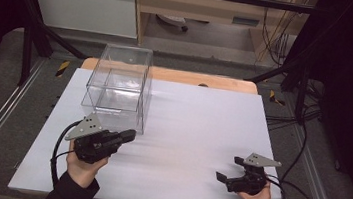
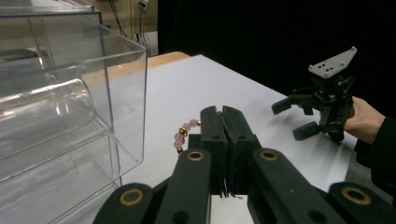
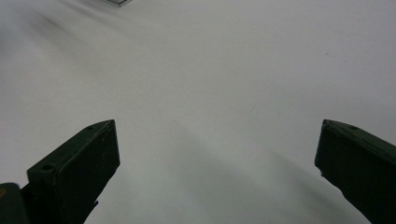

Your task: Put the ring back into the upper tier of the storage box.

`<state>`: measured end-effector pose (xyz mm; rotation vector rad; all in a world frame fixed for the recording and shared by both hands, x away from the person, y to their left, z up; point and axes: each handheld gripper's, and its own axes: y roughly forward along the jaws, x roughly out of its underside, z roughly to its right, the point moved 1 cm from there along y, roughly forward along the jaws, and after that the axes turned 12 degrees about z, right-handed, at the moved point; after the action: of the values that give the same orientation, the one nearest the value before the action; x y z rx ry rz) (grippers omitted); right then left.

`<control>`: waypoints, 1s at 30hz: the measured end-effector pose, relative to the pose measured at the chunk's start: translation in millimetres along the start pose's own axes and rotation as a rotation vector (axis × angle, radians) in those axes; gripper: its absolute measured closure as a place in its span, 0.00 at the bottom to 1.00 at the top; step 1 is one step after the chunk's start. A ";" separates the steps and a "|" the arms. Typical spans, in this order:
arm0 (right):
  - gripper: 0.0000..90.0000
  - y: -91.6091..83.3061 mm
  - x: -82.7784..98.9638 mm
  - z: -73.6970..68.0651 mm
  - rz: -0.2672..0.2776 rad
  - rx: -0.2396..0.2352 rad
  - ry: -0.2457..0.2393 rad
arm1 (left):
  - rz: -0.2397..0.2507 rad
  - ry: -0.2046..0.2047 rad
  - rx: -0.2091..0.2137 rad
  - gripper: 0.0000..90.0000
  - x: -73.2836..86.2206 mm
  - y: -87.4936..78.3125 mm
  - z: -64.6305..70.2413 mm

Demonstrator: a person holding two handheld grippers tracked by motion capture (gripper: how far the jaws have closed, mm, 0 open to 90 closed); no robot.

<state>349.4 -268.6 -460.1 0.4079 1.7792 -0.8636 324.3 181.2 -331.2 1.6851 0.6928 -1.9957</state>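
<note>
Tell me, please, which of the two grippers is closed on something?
The left gripper, beside the clear drawer box: its fingers are pressed together on a pink bead bracelet. The right gripper is spread open, empty.

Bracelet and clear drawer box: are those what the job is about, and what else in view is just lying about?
Likely in the job:
- bead bracelet, pinched in the shut left tool
- clear drawer box, close beside that tool
- right tool, open, nothing in it

Just about:
- white table sheet
- cables on the floor behind
</note>
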 end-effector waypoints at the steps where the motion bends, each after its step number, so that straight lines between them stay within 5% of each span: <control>1: 0.00 0.0 0.0 0.0 0.000 0.000 0.000 | 0.005 -0.002 -0.002 0.98 -0.8 -0.9 -0.4; 30: 0.00 -0.1 0.0 0.0 -0.003 0.001 0.000 | 0.087 -0.004 -0.034 0.98 -24.9 -16.2 -8.0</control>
<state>349.3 -268.7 -460.0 0.4066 1.7801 -0.8668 324.5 199.1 -306.2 1.6623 0.6379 -1.9163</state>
